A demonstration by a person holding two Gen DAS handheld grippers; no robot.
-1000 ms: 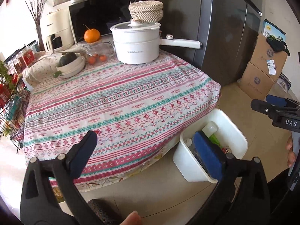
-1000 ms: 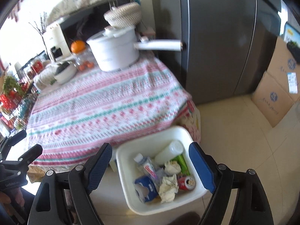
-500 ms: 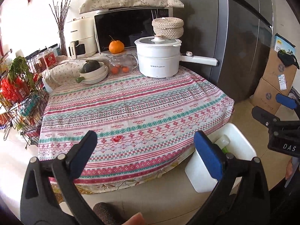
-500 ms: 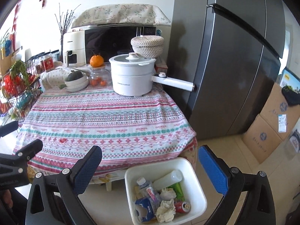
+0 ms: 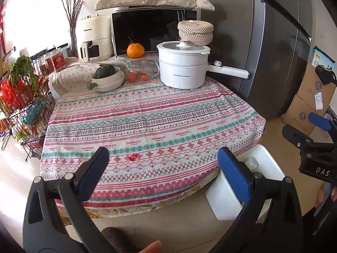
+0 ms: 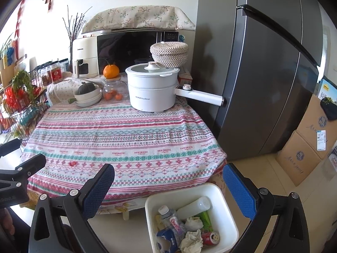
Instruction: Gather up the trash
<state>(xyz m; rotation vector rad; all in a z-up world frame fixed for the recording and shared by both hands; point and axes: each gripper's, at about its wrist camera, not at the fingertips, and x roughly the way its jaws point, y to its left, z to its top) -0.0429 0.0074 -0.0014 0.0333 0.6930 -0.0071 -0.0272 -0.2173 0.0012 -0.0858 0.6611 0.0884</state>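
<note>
Both claws wide open, empty; red scrap (image 5: 132,157) left on desk (image 5: 147,113)
Scrap looks tiny, light, flat: pinch by its edges; bin (image 6: 223,210) holds soft tissues, bottles

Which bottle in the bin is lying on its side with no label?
The plain white bottle at the back of the white bin, lying flat. The other, a clear bottle left of it, carries a red-lettered label and a white cap.
</note>
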